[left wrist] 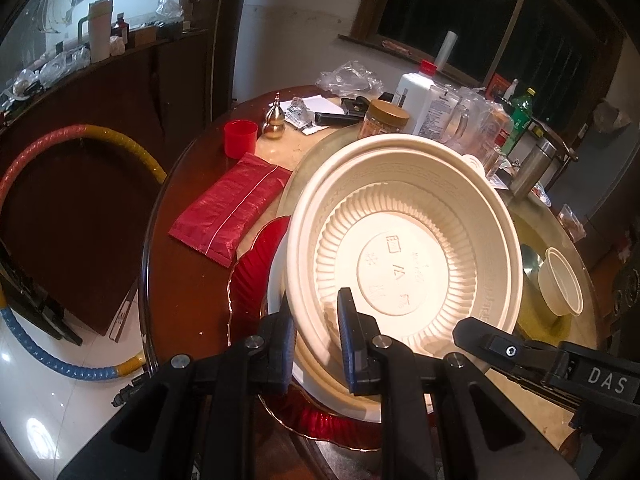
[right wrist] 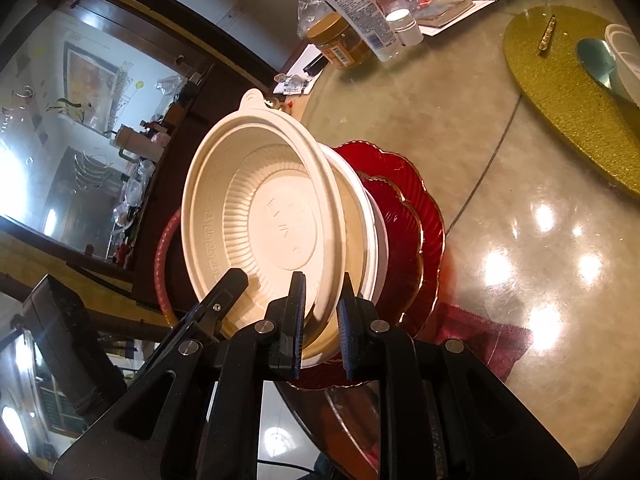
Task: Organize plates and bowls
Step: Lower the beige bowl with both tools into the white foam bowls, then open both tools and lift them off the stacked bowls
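Both tongs sit nearest us, each clamped narrow on the near rim of the same cream bowl (left wrist: pixel 404 236). Our left gripper (left wrist: pixel 318 344) has one pad outside the wall and one inside, and in the right wrist view our right gripper (right wrist: pixel 322 320) straddles the rim the same way, a little further round toward the right. Its tip also shows in the left wrist view at the lower right, so the two grips lie close together on one side of the bowl.

We hold the bowl tilted, its open mouth turned up toward us and its far rim, with a small tab, pointing away across the table (right wrist: pixel 520 220). It sits in or just above a white bowl (right wrist: pixel 376 240), though we cannot tell whether the two touch all round. That white bowl rests on red scalloped plates (right wrist: pixel 416 208) near the table's near edge, with a red packet (left wrist: pixel 232 208) beside them toward the left edge.

We judge the coming move turns on this: the stack lies straight ahead of and below both tongs, neither hand clearly nearer, so the bowl should level out and settle squarely into the white one. A small cream cup (left wrist: pixel 560 284) waits well apart, toward the right edge.
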